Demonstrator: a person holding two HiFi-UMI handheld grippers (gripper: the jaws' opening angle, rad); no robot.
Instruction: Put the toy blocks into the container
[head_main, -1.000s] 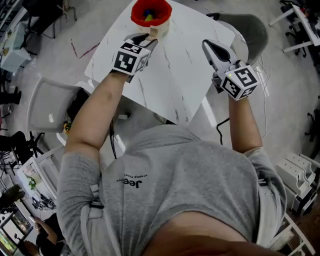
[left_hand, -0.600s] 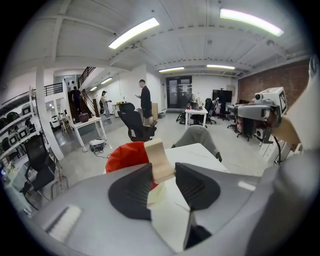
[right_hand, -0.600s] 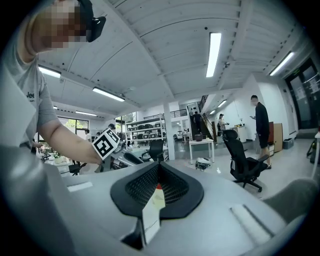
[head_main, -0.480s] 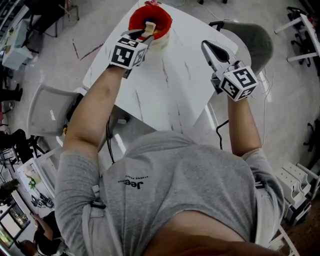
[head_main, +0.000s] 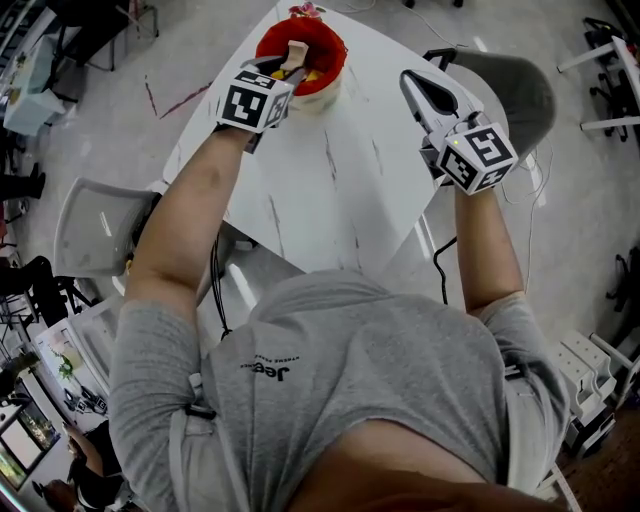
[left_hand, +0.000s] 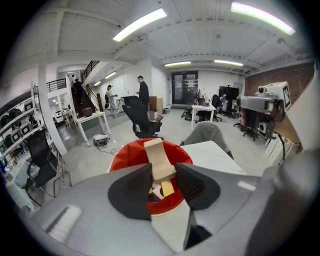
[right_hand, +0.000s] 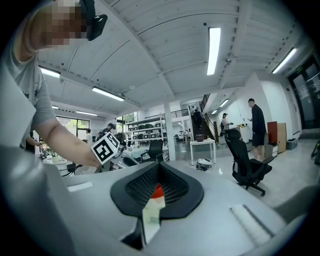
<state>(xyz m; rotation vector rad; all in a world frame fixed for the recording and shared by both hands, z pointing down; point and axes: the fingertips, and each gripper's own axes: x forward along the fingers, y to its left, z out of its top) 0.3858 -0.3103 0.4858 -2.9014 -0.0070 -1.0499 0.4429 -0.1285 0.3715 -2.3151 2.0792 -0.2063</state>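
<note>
A red container (head_main: 322, 44) stands at the far end of the white table (head_main: 340, 190). My left gripper (head_main: 289, 64) is shut on a tan wooden block (head_main: 296, 51) and holds it upright over the container's mouth. In the left gripper view the tan block (left_hand: 158, 159) sticks up between the jaws of the left gripper (left_hand: 163, 173), with the red container (left_hand: 125, 156) below and a yellow block (left_hand: 167, 188) inside it. My right gripper (head_main: 411, 82) hovers above the table's right side, shut and empty. In the right gripper view the right gripper (right_hand: 159, 168) has its jaws together, with the red container (right_hand: 157, 191) showing under them.
A grey chair (head_main: 512, 82) stands past the table's right corner and another grey chair (head_main: 88, 222) at the left. A cable (head_main: 440, 262) hangs by the table's right edge. People and office chairs (left_hand: 142, 120) are far off in the room.
Both grippers have moved toward the far end of the table. The left one carried the tan block from beside the container's rim to above its opening. The jaws kept their spacing.
</note>
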